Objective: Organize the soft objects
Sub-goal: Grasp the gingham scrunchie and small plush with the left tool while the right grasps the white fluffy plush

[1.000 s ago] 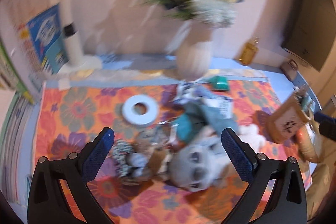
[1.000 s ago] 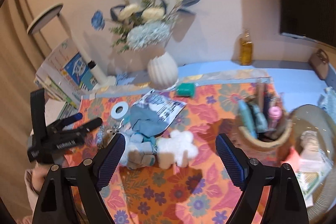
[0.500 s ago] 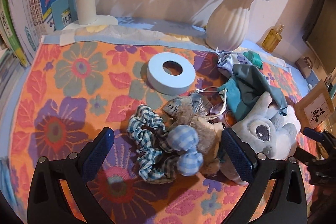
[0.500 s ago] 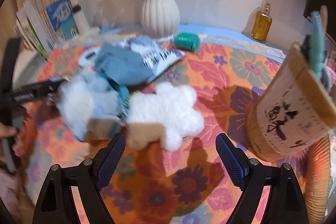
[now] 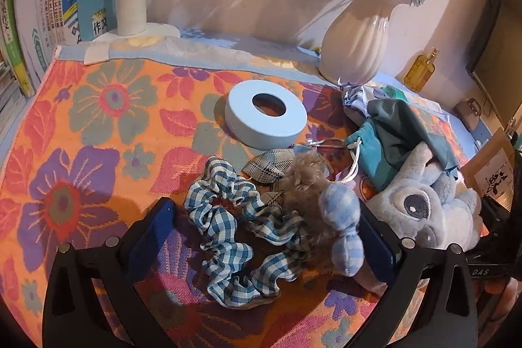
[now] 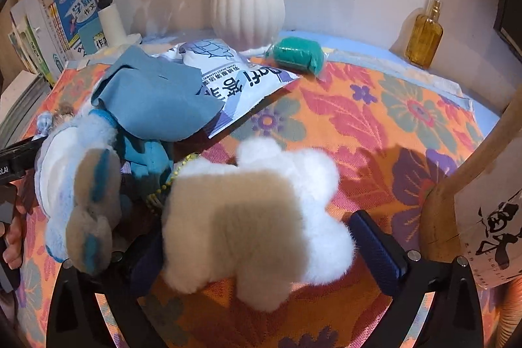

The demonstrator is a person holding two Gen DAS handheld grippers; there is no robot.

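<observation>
Jaws on the right gripper [image 6: 261, 247] have just been opening and stand wide around the white-and-beige plush [image 6: 261, 217], which lies between the pads with no squeeze showing; that spread probably suits its bulk. Its left pad is mostly hidden behind the fur. The left gripper [image 5: 264, 237] is likewise spread, straddling the blue gingham scrunchie [image 5: 238, 237] and a curly brown toy with a checked blue bow [image 5: 339, 217], the pads not visibly pressing. Just beside them lie the grey-blue plush [image 5: 424, 207] and a teal drawstring pouch [image 5: 385, 136] on the floral cloth [image 5: 98, 126]. What the brown toy is stays unclear.
</observation>
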